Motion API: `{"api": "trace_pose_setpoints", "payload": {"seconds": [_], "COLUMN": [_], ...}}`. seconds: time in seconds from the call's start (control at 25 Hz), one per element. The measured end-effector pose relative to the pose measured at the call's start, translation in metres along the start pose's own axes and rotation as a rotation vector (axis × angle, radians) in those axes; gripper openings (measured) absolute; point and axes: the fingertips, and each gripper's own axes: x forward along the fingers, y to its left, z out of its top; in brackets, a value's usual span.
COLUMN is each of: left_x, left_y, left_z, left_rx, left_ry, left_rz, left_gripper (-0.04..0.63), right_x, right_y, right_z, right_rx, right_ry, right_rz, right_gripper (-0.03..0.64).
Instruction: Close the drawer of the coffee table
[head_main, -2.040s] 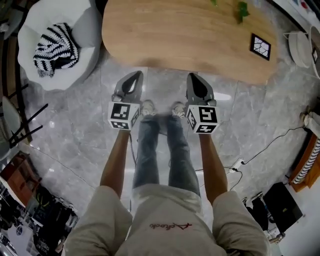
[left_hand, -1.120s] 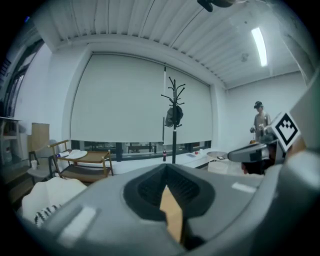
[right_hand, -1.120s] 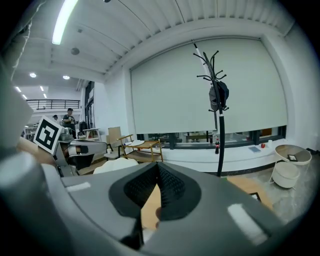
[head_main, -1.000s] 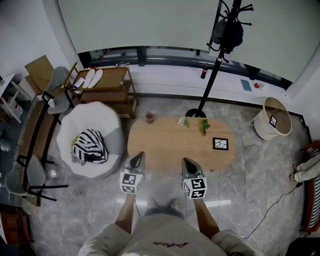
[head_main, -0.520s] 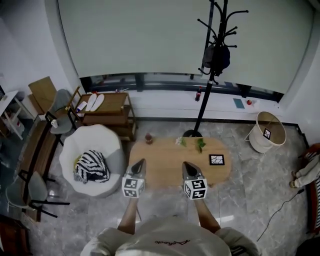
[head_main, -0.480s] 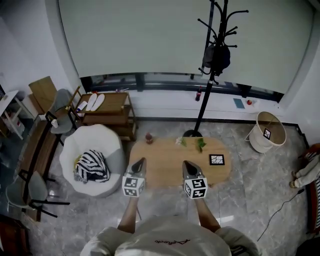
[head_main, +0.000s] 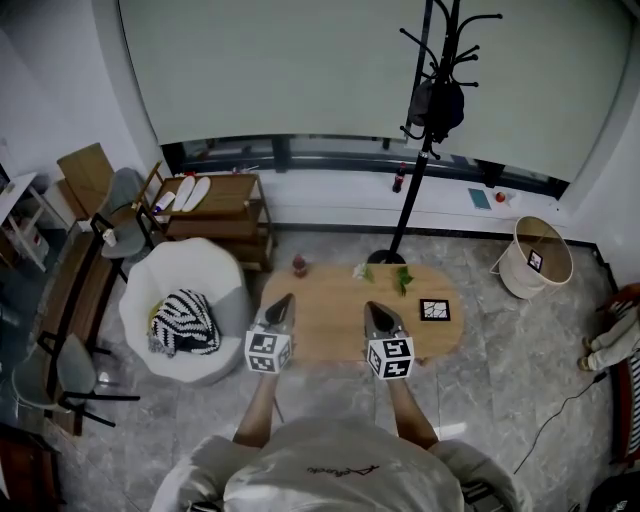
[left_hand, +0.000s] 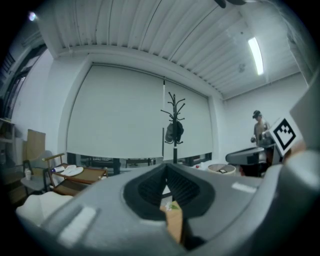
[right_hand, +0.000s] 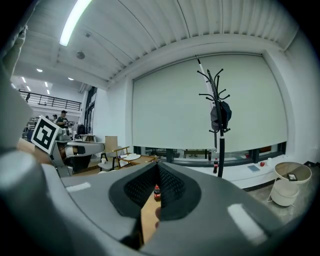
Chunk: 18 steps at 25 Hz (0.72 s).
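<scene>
Okay, left tool (head_main: 284, 300): jaws squeezed right together with nothing in them. In its own view only a sliver of the table (left_hand: 173, 222) shows under the closed tips.
Right tool (head_main: 370, 306): same deal, jaws closed tight and empty. Its own view peeks through the slit at a small red bottle (right_hand: 157, 192) standing further along the wood.
Tool pose: both are held out side by side, roughly level, pointing toward the big window wall. They're apart from each other and touching nothing.
Table: an oval wooden coffee table, below and just ahead of both tools. In the head view the tips sit over its near edge.
Drawer: honestly can't pick it out, since only the tabletop shows from up here. So I can't tell if it's in or out.
Red bottle: upright at the far edge of the table, straight ahead of the left tool.
Green sprigs (head_main: 385, 274): also at the far edge, ahead of the right tool.
Black framed card (head_main: 434, 310): lying flat on the table, off to the right of the right tool.
White armchair (head_main: 195, 280): left of the left tool, beside the table end, with a striped cloth (head_main: 183, 322) on the seat.
Coat stand (head_main: 415, 160): beyond the table, ahead of the right tool, with a dark bag (head_main: 436, 103) hanging up top.
White basket (head_main: 540, 262): well off to the right of the right tool.
Wooden cart (head_main: 215, 200): far ahead-left of the left tool, behind the armchair.
</scene>
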Motion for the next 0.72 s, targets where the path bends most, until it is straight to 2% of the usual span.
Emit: {"api": "trace_pose_setpoints", "payload": {"seconds": [0.72], "left_x": [0.006], "left_y": [0.004], "left_z": [-0.005], "left_rx": [0.024], "left_ry": [0.006], "left_rz": [-0.006], "left_gripper": [0.002], "right_x": [0.013], "right_y": [0.005], "right_z": [0.001], "right_rx": [-0.012], "right_ry": [0.002], "right_rz": [0.019], "right_gripper": [0.006]}}
